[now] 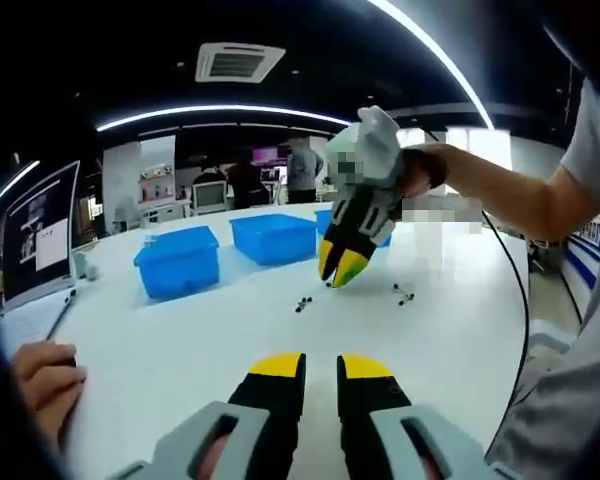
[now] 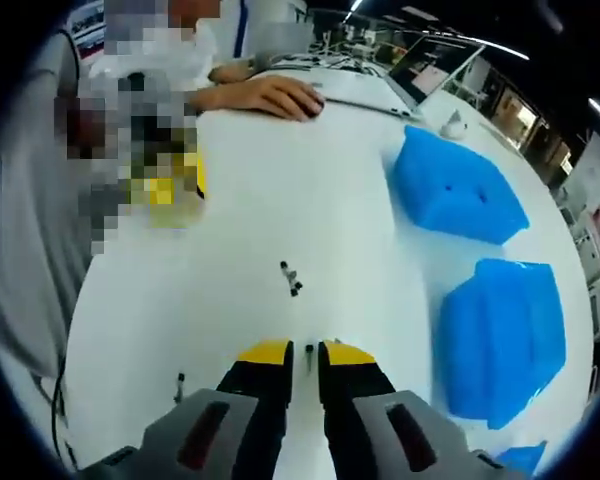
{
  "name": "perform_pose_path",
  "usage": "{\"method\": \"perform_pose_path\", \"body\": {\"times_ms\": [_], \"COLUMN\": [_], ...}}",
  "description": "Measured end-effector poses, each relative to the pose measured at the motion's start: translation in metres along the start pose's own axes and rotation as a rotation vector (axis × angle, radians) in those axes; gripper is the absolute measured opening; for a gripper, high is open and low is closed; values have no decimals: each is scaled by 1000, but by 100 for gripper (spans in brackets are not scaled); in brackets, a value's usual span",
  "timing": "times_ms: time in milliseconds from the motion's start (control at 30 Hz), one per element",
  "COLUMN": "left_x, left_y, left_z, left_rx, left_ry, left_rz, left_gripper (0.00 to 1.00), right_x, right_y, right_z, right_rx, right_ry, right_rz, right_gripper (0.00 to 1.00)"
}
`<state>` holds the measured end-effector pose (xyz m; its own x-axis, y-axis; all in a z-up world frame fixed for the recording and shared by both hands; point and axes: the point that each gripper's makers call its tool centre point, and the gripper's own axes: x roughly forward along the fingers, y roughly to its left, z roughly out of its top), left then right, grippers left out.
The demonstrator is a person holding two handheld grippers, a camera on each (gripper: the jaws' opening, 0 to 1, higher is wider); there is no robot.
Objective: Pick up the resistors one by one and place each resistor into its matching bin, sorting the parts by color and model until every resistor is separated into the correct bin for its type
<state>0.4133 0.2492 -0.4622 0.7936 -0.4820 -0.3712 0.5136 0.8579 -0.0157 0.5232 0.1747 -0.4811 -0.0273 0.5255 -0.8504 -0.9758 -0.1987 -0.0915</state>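
Observation:
Small dark resistors lie on the white table (image 1: 180,350): one pair (image 1: 302,303), another (image 1: 403,293), seen from the other side as a pair (image 2: 292,280) and a single one (image 2: 180,380). My right gripper (image 2: 306,352) points down at the table, its yellow-tipped jaws narrowly open around a resistor (image 2: 308,352) with a gap on each side. From the left gripper view, that right gripper (image 1: 337,280) hovers just over the table. My left gripper (image 1: 321,367) is low and near, open, nothing between its jaws; it appears as yellow tips (image 2: 165,185) across the table.
Three blue bins stand at the table's far side (image 1: 178,260) (image 1: 273,237) (image 1: 325,218), also (image 2: 455,190) (image 2: 500,335). A person's hand (image 1: 45,380) rests by a pen (image 1: 60,315). A monitor (image 1: 40,230) stands at the left. A black cable (image 1: 515,270) trails behind the right gripper.

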Motion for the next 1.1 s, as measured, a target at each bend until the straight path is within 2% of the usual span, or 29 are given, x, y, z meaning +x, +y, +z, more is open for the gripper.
{"method": "perform_pose_path", "body": {"times_ms": [67,167,467,667,833,1033,1100], "left_x": [0,1,3,3,2,4,5], "left_y": [0,-1,-1,-2,-1,-4,-5], "left_z": [-1,-1,1,-1,-1,-1,-1], "left_rx": [-1,-2,-3,-3,-5,-1,0], "left_ry": [2,3,0,4,6,9,9], "left_rz": [-2,-5,-6,-9,-2,-10,-14], "left_gripper": [16,16,16,16,16,16,16], "right_x": [0,0,-7,-12,-26,-57,-66], "right_y": [2,0,-1,-2,-10,-42,-51], "right_z": [0,-2,9,17,32,46,47], "right_rx": [18,15,44,86,174,310,341], "right_ry": [-10,1,-69,-156,-341,-583,-639], "right_rz": [10,-5,-13,-26,-68,-186,-228], "right_gripper": [6,5,5,5,5,5,5]}}
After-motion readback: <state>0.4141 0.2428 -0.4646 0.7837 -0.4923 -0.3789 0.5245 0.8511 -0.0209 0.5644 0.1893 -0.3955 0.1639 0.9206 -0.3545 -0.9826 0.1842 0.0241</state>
